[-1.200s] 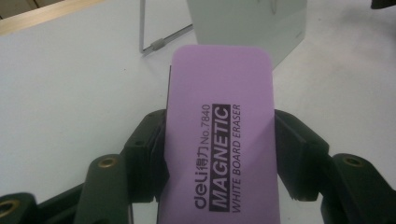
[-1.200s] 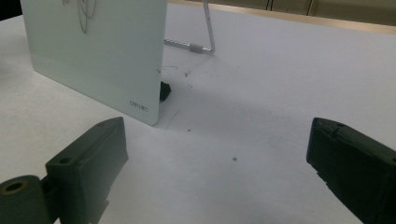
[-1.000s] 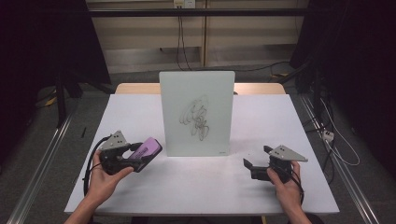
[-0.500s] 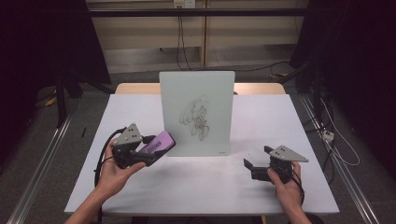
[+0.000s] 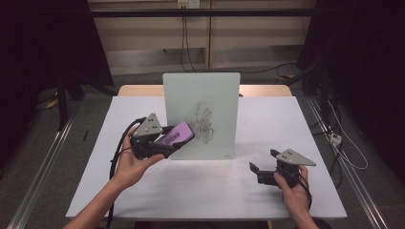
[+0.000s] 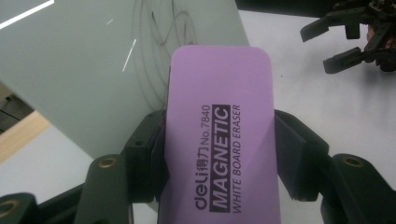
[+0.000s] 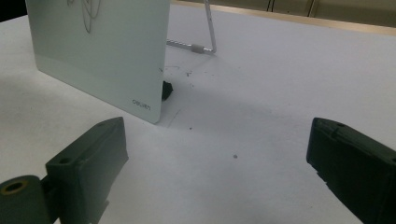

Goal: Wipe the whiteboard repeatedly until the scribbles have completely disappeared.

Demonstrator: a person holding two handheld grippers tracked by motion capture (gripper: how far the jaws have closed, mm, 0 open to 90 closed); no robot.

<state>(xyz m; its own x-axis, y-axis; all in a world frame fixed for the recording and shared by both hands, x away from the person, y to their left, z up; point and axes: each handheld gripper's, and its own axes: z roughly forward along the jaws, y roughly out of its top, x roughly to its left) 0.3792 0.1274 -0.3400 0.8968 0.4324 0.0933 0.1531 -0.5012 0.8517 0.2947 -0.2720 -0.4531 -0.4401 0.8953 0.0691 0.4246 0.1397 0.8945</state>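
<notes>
Left tool (image 5: 165,143) clamped on purple magnetic whiteboard eraser (image 5: 175,136), left of centre in high view, eraser tip against lower left of upright glass whiteboard (image 5: 200,95); contact itself unclear. Black scribble (image 5: 203,121) at board centre. Right tool (image 5: 260,169) lower right, jaws wide, nothing between them, low over white worktop (image 5: 215,191), well apart from board

The purple eraser (image 6: 219,135) reads "deli", Chinese characters, "No.7840", "MAGNETIC" in a dark box and "WHITE BOARD ERASER". The whiteboard (image 7: 100,51) carries a small "deli" mark at its 5 o'clock corner.
</notes>
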